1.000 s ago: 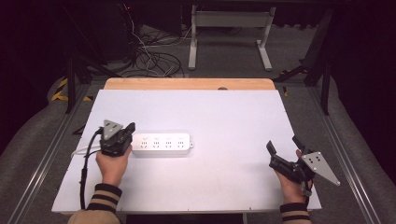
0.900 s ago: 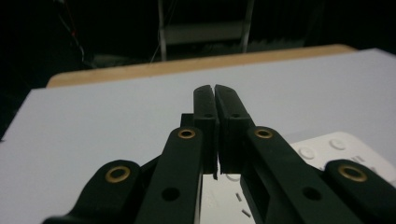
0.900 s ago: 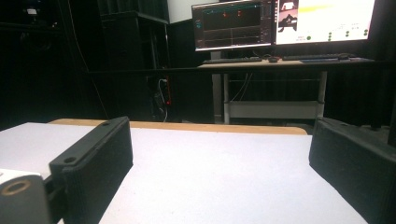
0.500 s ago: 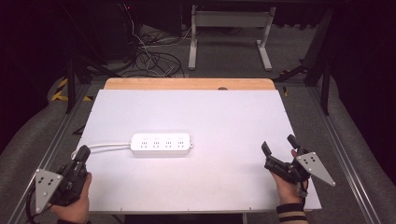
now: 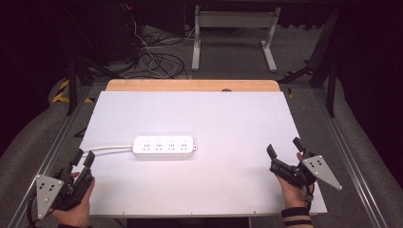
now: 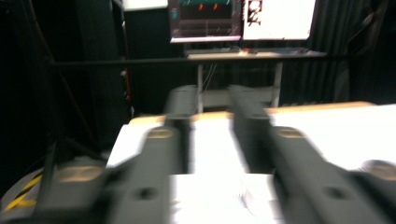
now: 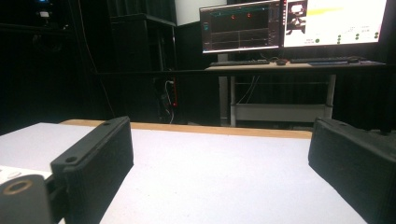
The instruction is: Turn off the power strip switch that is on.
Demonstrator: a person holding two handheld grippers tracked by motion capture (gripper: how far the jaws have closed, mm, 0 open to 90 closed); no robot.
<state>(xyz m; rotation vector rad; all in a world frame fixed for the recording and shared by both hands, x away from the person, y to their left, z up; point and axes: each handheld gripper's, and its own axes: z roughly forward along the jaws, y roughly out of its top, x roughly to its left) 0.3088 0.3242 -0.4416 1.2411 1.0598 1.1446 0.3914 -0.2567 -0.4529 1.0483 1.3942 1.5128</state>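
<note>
Power strip (image 5: 163,146) mid-table (image 5: 228,109), hand-held grippers at corners, prob. open

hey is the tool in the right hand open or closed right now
Open. The right tool has its two jaws spread wide apart over the white table, with nothing between them.

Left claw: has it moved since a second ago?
Yes. The left claw was at the left end of the power strip a second ago; now it sits back at the table's near-left corner, jaws apart. The strip itself stayed put.

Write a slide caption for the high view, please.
A person's two open black handheld grippers, left and right, flank a white four-outlet power strip on a white tabletop.
</note>
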